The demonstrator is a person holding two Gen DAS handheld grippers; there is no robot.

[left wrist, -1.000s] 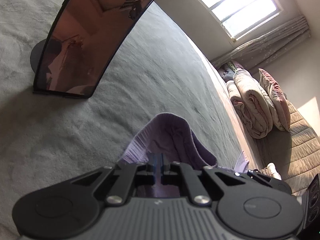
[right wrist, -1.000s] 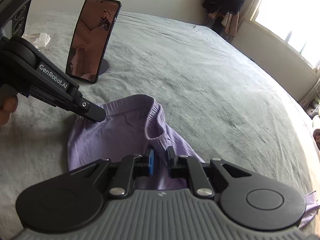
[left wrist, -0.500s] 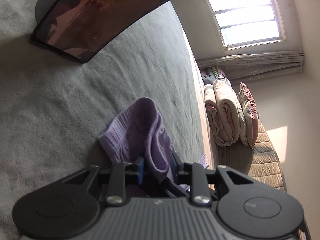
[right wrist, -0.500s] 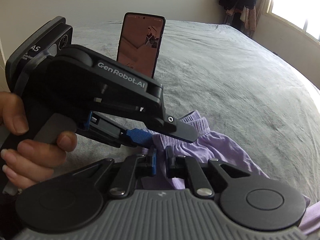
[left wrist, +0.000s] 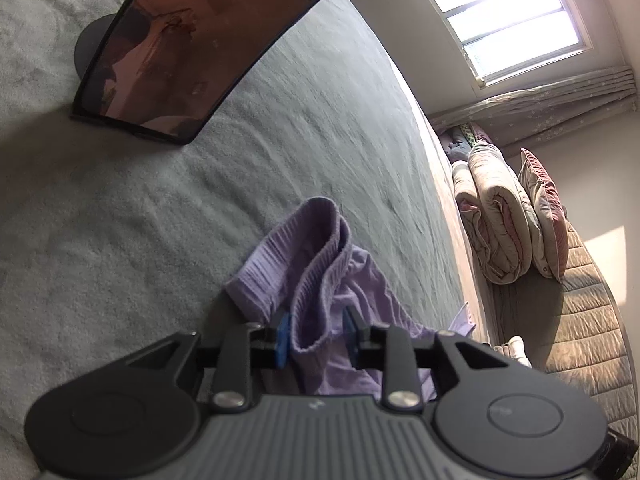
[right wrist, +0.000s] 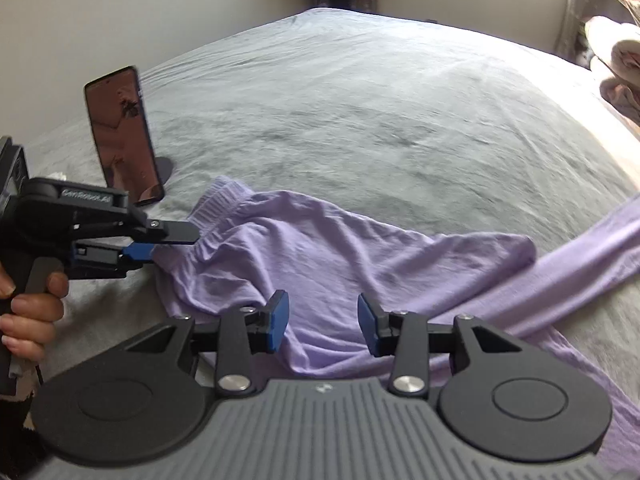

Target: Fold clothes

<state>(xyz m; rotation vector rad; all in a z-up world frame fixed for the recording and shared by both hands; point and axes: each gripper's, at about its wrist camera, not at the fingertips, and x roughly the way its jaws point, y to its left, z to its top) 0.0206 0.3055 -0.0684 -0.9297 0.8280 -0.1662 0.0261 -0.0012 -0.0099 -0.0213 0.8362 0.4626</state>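
Grey bed (right wrist: 360, 100) carries the lilac garment (right wrist: 320, 256), spread but rumpled. Left tongs (left wrist: 316, 332) stand parted around its ribbed waistband (left wrist: 316, 280); right tongs (right wrist: 322, 320) gape empty above it. Thin, floppy knit (probably light) — firmest hold looks like the waistband.

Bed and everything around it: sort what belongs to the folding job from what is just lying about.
Part of the job:
- purple garment
- left gripper, open around its ribbed waistband
- right gripper, open above the cloth

Lying about:
- phone on a stand
- rolled quilt
- pillow
- grey bed cover
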